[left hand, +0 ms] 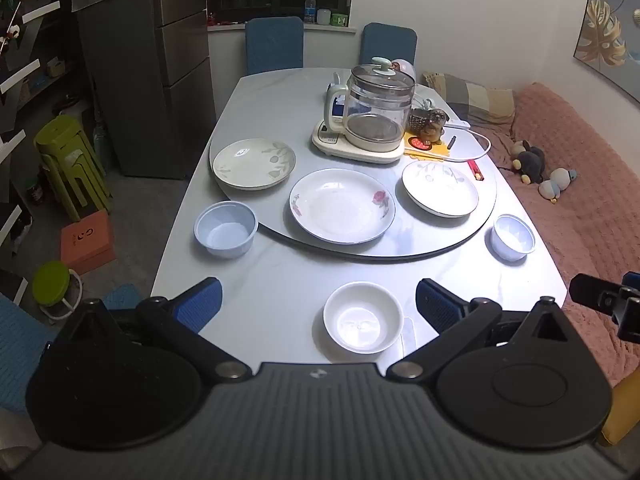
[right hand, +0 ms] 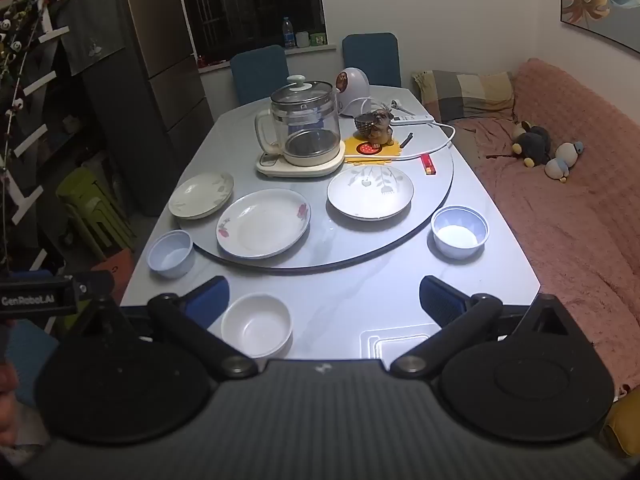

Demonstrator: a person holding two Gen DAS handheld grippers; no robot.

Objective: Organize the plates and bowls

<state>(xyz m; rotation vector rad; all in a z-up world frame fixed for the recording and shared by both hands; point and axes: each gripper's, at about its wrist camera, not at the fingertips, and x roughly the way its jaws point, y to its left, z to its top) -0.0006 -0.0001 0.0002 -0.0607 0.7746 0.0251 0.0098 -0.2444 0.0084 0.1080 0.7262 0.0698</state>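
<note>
Three plates lie on the round turntable [left hand: 440,240]: a leaf-patterned plate [left hand: 254,163] [right hand: 201,195] at left, a rose-patterned plate [left hand: 342,205] [right hand: 264,223] in the middle, a grey-flower plate [left hand: 440,188] [right hand: 370,193] at right. On the table stand a blue bowl [left hand: 226,229] [right hand: 171,253] at left, another blue bowl [left hand: 514,237] [right hand: 460,231] at right, and a white bowl [left hand: 363,317] [right hand: 257,325] near the front edge. My left gripper [left hand: 319,304] is open above the front edge, the white bowl between its fingers, untouched. My right gripper [right hand: 324,300] is open too, holding nothing.
A glass kettle [left hand: 374,112] [right hand: 302,130] on its base, a dog figurine [left hand: 430,126] [right hand: 378,126], a power strip and cable stand at the turntable's back. Blue chairs [left hand: 274,44] sit behind the table, green stools [left hand: 70,160] to its left, a pink sofa [right hand: 568,220] to its right.
</note>
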